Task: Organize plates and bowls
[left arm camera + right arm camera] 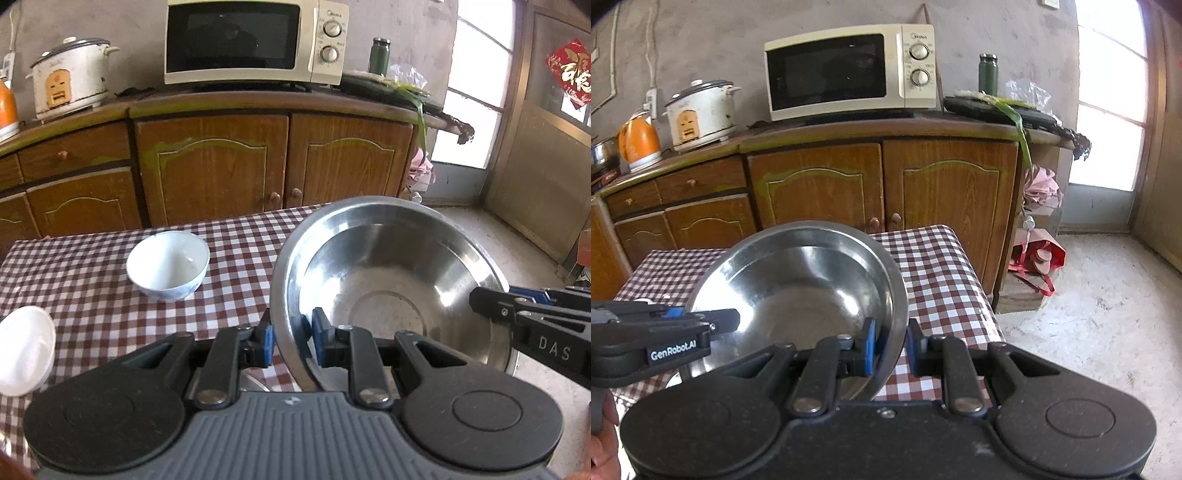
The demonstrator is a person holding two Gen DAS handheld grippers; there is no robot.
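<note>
Your left gripper is clamped on the near left rim of the steel bowl, one blue pad outside the wall and one inside. Your right gripper pinches the opposite rim the same way, so the bowl hangs between the two, tilted, its open side facing you, above the checked tablecloth. To the left of the bowl, well apart, a white bowl sits upright on the cloth, and a white dish lies at the table's left edge. Past the table stand wooden cabinets with a microwave and a rice cooker on top.
</note>
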